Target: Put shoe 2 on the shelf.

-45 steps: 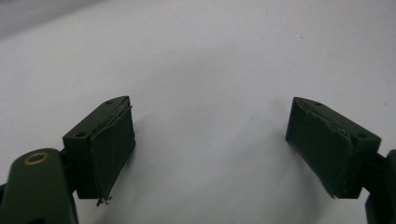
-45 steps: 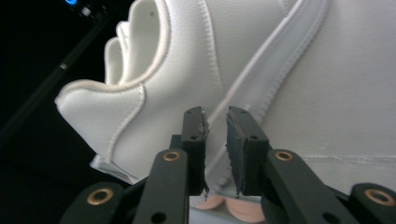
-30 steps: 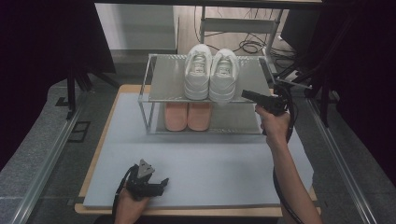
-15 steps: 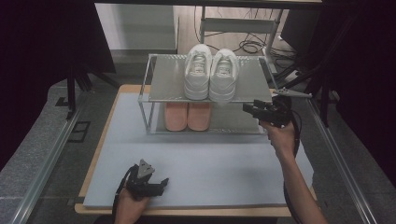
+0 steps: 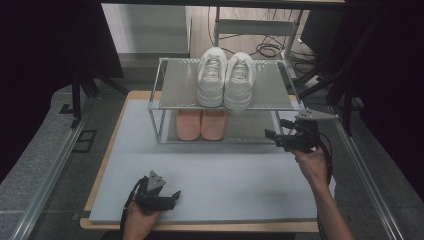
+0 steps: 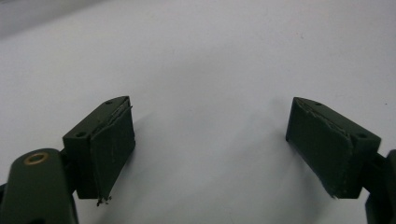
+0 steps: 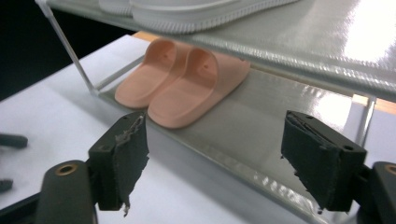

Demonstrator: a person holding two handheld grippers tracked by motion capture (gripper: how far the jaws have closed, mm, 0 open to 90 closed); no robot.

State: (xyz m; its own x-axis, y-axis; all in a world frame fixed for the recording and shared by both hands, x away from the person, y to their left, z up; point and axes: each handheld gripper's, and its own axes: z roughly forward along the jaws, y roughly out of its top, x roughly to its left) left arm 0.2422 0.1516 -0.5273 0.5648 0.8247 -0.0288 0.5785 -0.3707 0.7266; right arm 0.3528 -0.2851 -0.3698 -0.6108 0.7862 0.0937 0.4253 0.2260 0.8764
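A pair of white sneakers stands on the top shelf of a two-tier metal rack. A pair of pink slides lies on the lower shelf. My right gripper hovers at the rack's front right corner, level with the lower shelf and pointing at the slides. Its jaws have just been opening and hold nothing. At the near left, my left gripper rests low over the grey mat, open and empty.
The mat lies on a wooden board with metal rails along both sides. Cables and dark stand legs lie behind and beside the rack. The rack's thin corner posts stand close to the right gripper.
My right gripper has come down from the top shelf's edge toward me, to the lower shelf's level, and its jaws have spread wider. The left gripper has stayed put.
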